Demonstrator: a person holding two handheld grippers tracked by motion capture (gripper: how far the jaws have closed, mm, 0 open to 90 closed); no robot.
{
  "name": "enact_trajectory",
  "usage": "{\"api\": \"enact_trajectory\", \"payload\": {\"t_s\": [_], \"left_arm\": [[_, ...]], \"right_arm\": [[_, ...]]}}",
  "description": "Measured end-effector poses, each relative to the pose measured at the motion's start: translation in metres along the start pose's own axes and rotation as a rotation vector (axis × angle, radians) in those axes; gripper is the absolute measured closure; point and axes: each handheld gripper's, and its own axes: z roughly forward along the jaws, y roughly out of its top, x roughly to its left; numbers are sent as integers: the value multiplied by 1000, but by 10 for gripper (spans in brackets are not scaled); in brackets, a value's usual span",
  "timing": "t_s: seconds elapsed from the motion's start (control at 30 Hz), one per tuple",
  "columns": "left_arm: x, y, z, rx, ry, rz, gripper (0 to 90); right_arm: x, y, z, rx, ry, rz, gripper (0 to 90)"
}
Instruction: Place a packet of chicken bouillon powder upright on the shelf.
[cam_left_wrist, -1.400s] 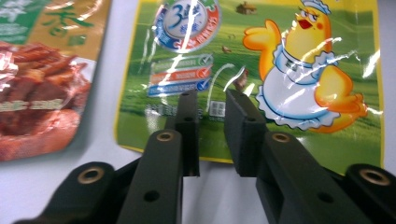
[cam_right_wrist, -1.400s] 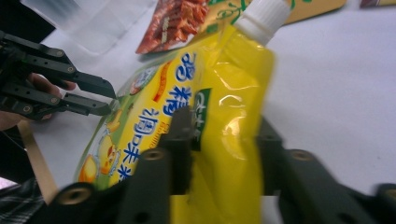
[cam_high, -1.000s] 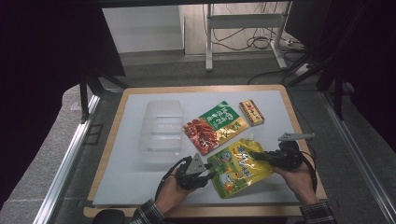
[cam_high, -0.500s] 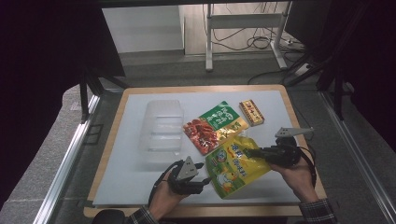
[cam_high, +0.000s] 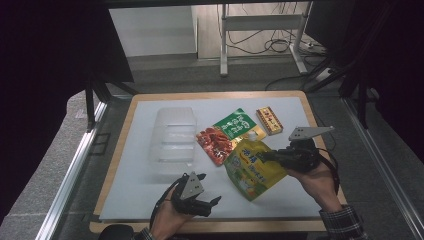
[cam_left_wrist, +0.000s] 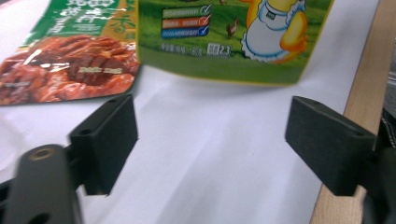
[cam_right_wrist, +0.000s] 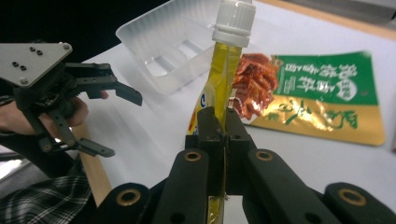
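A yellow-green drink pouch (cam_high: 251, 169) with a white screw cap (cam_right_wrist: 233, 18) hangs tilted above the white mat, and my right gripper (cam_high: 263, 155) is shut on its edge (cam_right_wrist: 218, 122). My left gripper (cam_high: 210, 189) sits near the table's front edge, a little left of the pouch. Its jaws have just been opening and stand open with nothing between the pads (cam_left_wrist: 109, 140). In the left gripper view the pouch's lower edge (cam_left_wrist: 233, 42) lies ahead of the jaws. From the right gripper view the left gripper (cam_right_wrist: 105, 119) shows open.
A red-and-green snack pouch (cam_high: 227, 134) lies flat at mid-mat, beside the drink pouch. A clear plastic tray (cam_high: 172, 140) stands to its left, and a small yellow-red box (cam_high: 269, 120) lies at the back right. The wooden table rim (cam_left_wrist: 369, 93) borders the mat (cam_high: 135, 185).
The left gripper's jaws have spread and it has drawn back from the drink pouch's left side. The right gripper has risen, lifting the pouch off the mat.
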Motion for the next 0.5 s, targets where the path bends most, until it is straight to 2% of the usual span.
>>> {"api": "enact_trajectory", "payload": {"t_s": [0.17,0.3,0.4,0.5], "left_arm": [[2,-3,-5,10,18,-23,95],[2,-5,-7,15,24,-23,78],[1,-5,-9,13,26,-25,60],[1,-7,-12,14,35,-26,46]], "right_arm": [[5,12,-3,14,-62,-73,887],[7,19,-4,29,-115,-114,888],[6,23,-5,25,-138,-129,889],[4,25,-5,24,-140,-129,889]]}}
